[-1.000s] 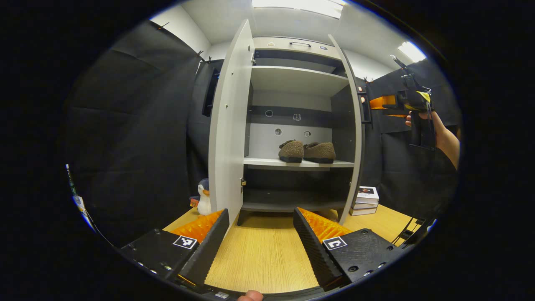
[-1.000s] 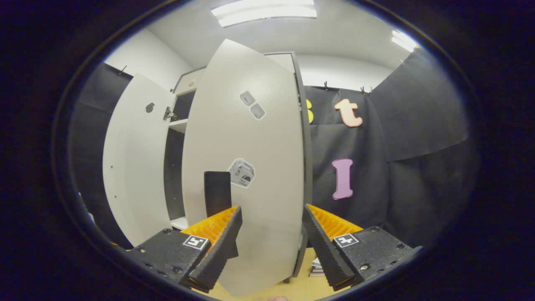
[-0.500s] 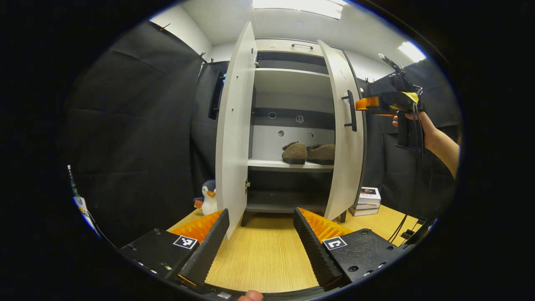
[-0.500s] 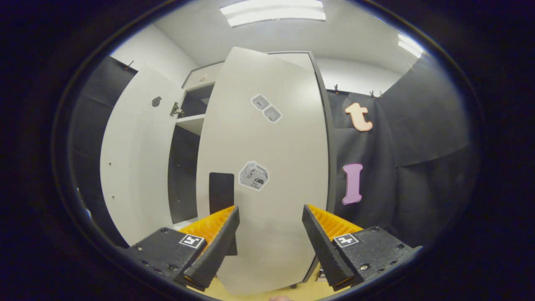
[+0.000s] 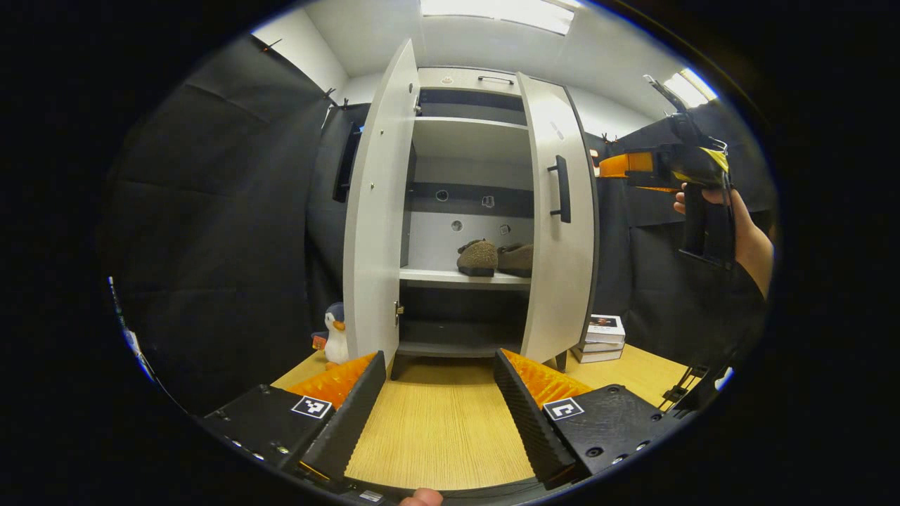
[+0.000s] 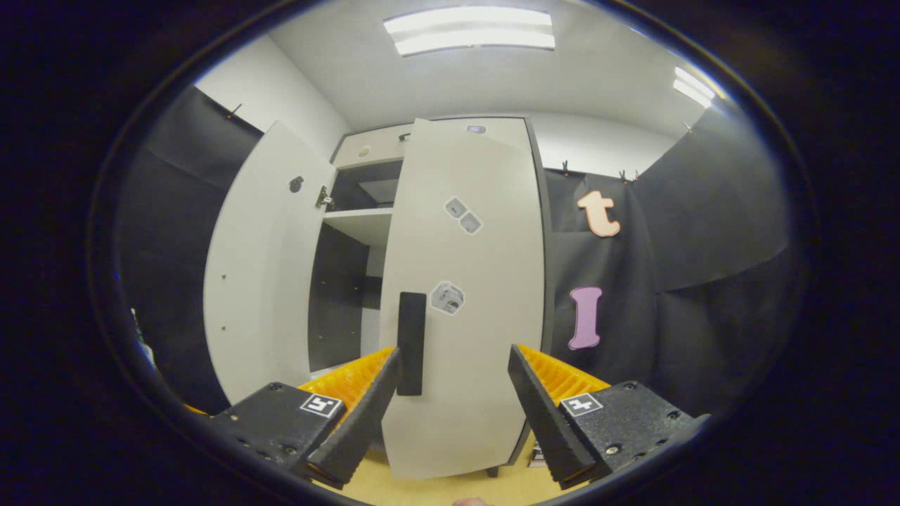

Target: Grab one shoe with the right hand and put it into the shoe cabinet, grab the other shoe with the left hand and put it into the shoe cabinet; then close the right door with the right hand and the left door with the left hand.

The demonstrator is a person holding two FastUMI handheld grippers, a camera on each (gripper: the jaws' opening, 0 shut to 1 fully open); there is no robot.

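Both shoes [image 5: 494,258] shelved in cabinet [image 5: 464,126] ahead of wide, empty left gripper [image 5: 439,411] jaws; right door [image 6: 464,295] part-closed before wide right gripper [image 6: 453,407] jaws, needs pushing flush, left door [image 5: 376,211] next.

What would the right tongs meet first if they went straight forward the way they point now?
Most likely the outer face of the cabinet's right door, just right of its black handle. The right tongs are open and aimed at it; the gap between them is hard to judge.
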